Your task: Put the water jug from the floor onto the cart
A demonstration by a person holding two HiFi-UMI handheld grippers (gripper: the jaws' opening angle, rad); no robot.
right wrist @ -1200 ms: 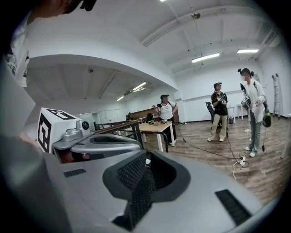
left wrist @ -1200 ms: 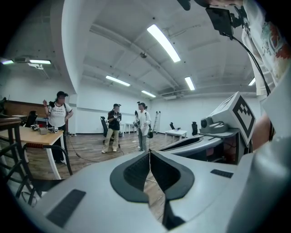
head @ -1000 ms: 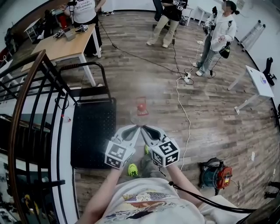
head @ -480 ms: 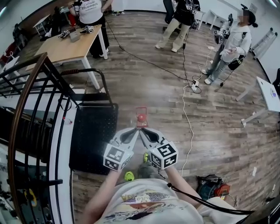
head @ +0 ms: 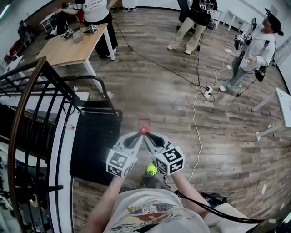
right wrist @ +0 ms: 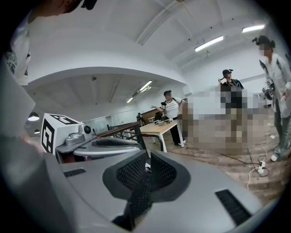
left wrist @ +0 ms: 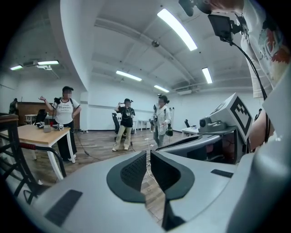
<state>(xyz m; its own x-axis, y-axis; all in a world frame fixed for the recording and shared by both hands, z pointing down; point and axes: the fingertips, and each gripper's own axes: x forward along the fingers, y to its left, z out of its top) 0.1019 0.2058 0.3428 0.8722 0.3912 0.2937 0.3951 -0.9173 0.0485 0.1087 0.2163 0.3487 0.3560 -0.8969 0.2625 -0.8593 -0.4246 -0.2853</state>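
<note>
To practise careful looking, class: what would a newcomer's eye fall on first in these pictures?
The left claw and right claw, grey with black-and-white marker cubes, sit shut side by side at the head view's lower middle, tips pointing at the red top of the jug just beyond. Left of them lies the black cart, beside a dark stair railing.

No text, number or brand can be read. The white T-shirt (head: 97,10) of a person beside the wooden table (head: 68,45) carries dark print, too small to make out. The cube (head: 119,163) of the left gripper (head: 139,135) and that of the right gripper (head: 149,135) bear black-and-white square markers, without letters.
</note>
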